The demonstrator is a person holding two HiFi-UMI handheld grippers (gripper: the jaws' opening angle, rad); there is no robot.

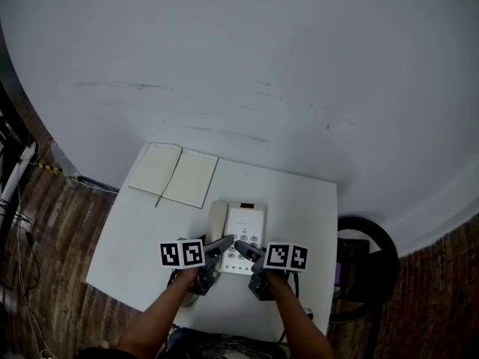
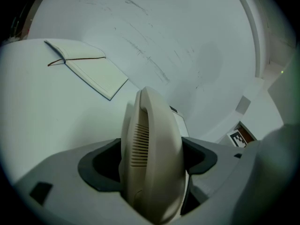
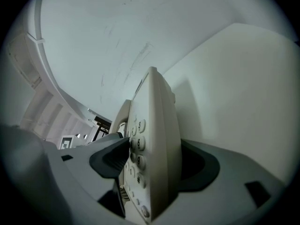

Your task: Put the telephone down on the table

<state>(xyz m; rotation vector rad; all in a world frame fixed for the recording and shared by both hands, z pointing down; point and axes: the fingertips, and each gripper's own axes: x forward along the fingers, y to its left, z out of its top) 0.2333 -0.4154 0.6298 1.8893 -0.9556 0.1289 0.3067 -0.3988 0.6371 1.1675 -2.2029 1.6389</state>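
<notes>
Telephone [image 1: 241, 238], beige desk set with keypad; lies on the white table [image 1: 135, 238], lower centre of the head view, handset [image 2: 152, 163] along its left side; left gripper [image 1: 223, 245] has its jaws pinched on the handset, dark pads against both flanks; right gripper [image 1: 247, 250] has its jaws spread about the right edge of the base, one pad just beside the keys; open notebook [image 1: 174, 174], upper left of the table, apart from the set.

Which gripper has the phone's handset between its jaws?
The left gripper: the ribbed handset stands between its jaws; the right gripper straddles the keypad base.
</notes>
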